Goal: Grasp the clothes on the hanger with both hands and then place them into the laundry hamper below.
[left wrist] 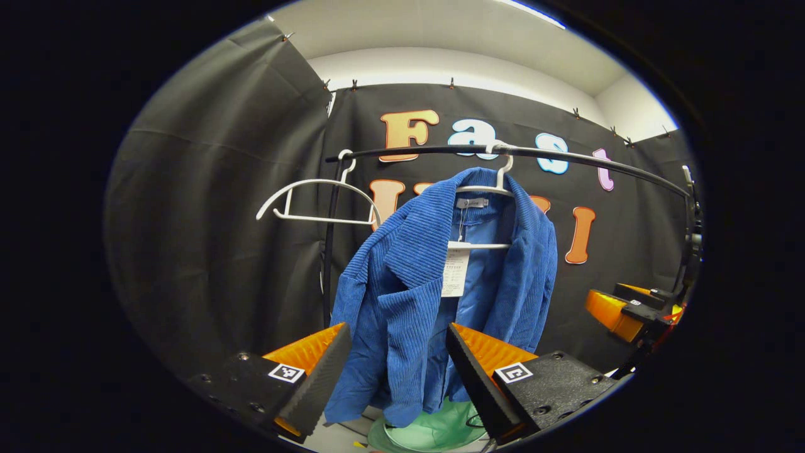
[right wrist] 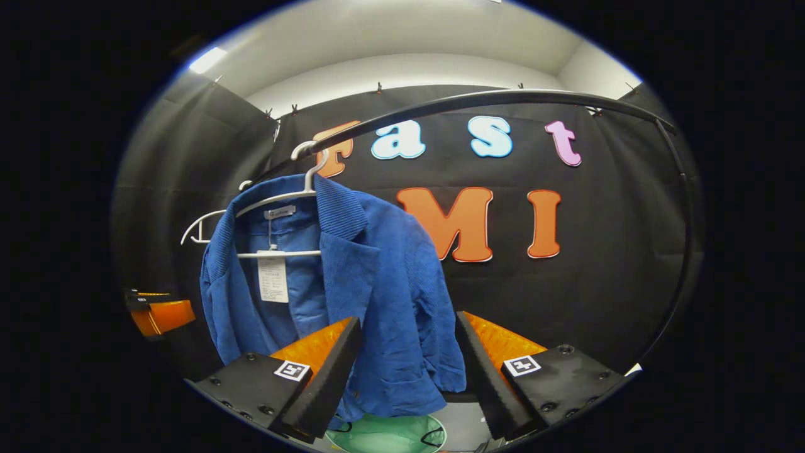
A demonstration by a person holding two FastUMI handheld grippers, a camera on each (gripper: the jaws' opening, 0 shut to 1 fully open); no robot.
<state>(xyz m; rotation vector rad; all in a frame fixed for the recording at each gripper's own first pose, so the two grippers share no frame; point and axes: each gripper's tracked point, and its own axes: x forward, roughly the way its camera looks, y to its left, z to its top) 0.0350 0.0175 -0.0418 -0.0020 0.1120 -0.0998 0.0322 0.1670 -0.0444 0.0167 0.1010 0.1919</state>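
A blue corduroy jacket (left wrist: 434,283) hangs open-fronted on a white hanger (left wrist: 497,189), hooked over a curved black rail (left wrist: 566,157) in front of black cloth walls. A white paper tag (left wrist: 455,269) dangles inside the jacket at its collar. At about ten o'clock from the jacket in the left gripper view, an empty white hanger (left wrist: 314,201) hangs on the same rail, well apart from the clothed one.

Below the jacket's hem, at six o'clock, a pale green laundry hamper (left wrist: 434,431) shows, its opening facing up. The jacket hangs above it, not in it.

In the left gripper view, the left hand-held gripper (left wrist: 396,371) has its jaws spread wide, one finger at seven o'clock and one at five o'clock, with the lower part of the jacket seen between them. Whether either finger touches the cloth cannot be told. At about three o'clock, near the edge, the right hand-held gripper (left wrist: 619,308) appears farther off.

In the right gripper view, the right hand-held gripper's own jaws are likewise spread wide, with the jacket's lower right side between the fingers and nothing clamped. The jacket sits at about nine to ten o'clock of centre here, and the hamper lies at six o'clock. The left hand-held gripper shows at nine o'clock, beside the jacket's sleeve.
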